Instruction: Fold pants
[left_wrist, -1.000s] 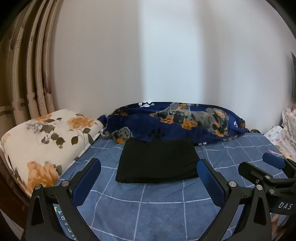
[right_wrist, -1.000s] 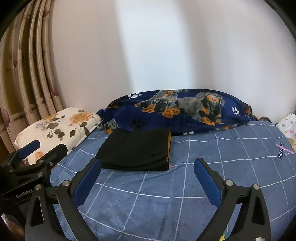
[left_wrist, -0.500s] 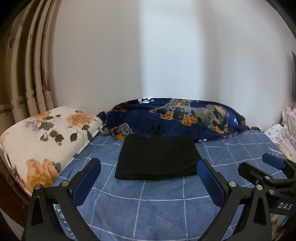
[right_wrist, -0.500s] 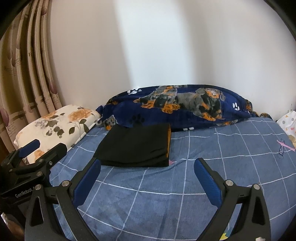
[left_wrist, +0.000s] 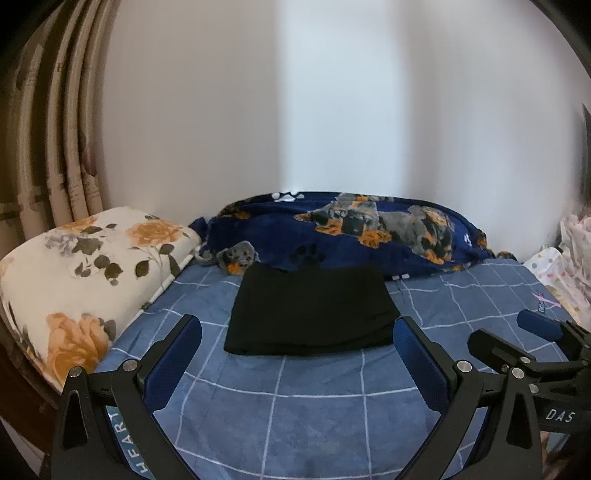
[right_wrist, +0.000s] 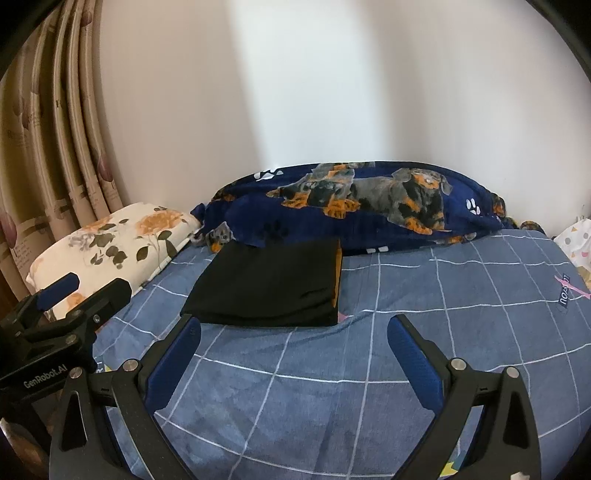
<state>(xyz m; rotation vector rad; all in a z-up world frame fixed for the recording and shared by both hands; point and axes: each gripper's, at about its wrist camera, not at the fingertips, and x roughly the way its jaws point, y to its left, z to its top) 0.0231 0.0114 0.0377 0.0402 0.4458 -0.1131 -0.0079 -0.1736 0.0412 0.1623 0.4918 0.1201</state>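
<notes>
Hovering spread and empty, left claw (left_wrist: 297, 360) and right claw (right_wrist: 293, 354) behind flat folded black fabric pants (left_wrist: 310, 308) just ahead; best withdrawn without snagging its near edge.

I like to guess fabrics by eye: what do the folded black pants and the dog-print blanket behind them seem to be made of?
The black pants look like a thin, smooth woven or knit cloth: matte, flat, folding to crisp low edges, with an orange layer showing at the right side. The exact fibre cannot be told. The dog-print blanket looks like plush fleece: a soft, slightly fuzzy surface bunched in thick rounded rolls.
</notes>
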